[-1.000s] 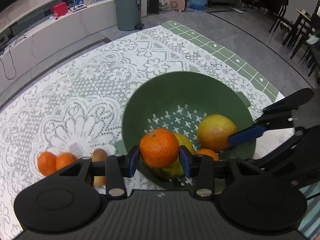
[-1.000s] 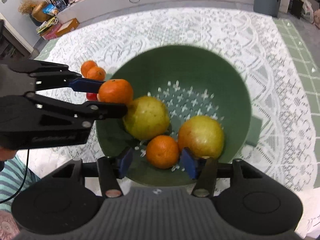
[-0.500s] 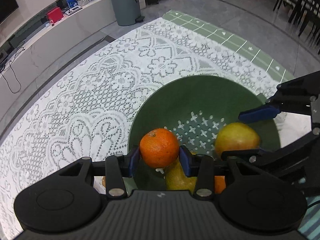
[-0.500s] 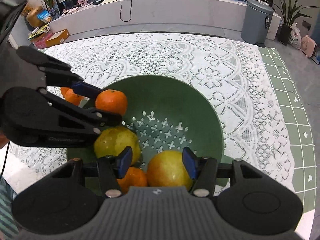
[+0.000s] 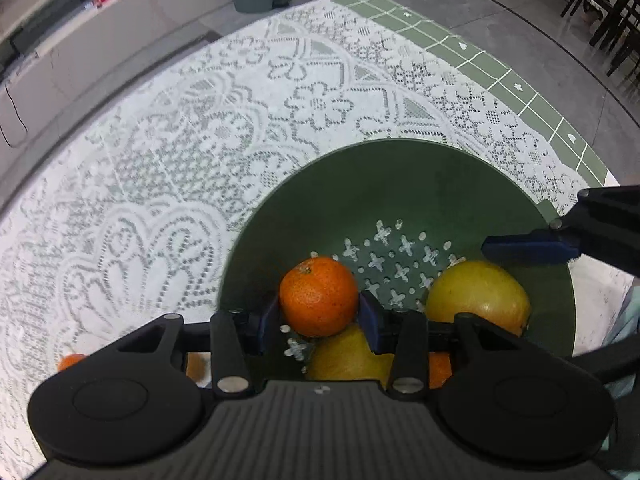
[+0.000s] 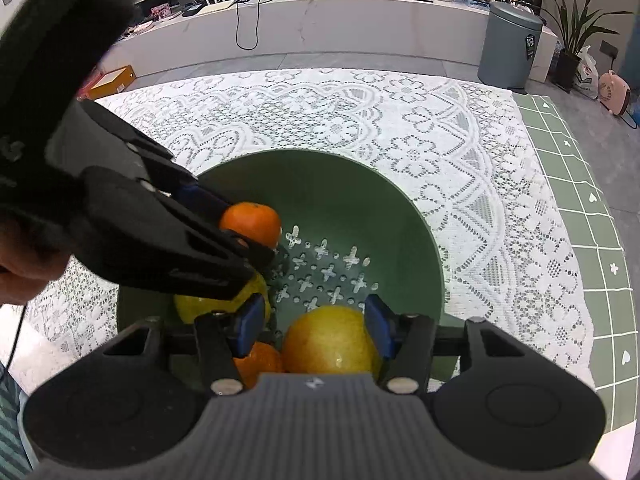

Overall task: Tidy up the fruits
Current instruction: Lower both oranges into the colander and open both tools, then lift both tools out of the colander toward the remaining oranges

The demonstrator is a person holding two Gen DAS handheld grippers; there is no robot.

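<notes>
Left tongs (image 5: 319,307): pinching mandarin (image 5: 318,297) above bowl (image 5: 400,184)
Right tongs (image 6: 316,326): spread, empty, over pear (image 6: 330,340)

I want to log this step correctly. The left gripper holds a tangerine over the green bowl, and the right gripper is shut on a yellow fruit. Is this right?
Not quite. The right gripper is open, holding nothing; the yellow fruit only lies below it in the green bowl, as the right wrist view shows. The rest stands: the left gripper holds a tangerine over the bowl.
</notes>
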